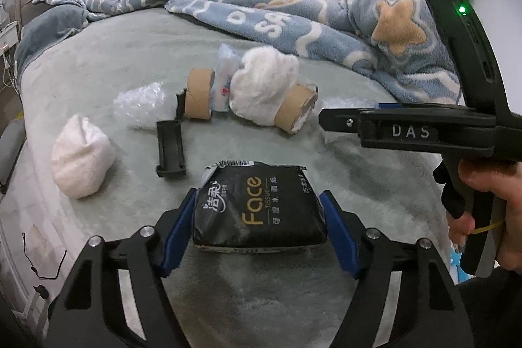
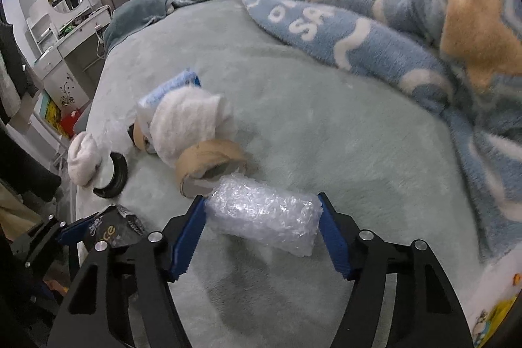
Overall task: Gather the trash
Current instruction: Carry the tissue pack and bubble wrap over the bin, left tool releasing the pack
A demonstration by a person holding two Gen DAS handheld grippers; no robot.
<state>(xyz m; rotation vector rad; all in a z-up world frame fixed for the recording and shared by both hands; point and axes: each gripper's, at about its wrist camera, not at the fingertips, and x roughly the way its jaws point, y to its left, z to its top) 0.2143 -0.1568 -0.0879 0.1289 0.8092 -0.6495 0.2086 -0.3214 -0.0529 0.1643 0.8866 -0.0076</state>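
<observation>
My left claw grips the black tissue pack on the near part of the bed. My right claw clamps a bubble wrap bundle, just near a cardboard roll.

Black tissue pack mostly hidden behind gripper linkage in right wrist view; only "ce" legible. Bubble wrap largely covered by right gripper. Blanket blurred, cut off at right edge. Dresser items too small to identify.
</observation>
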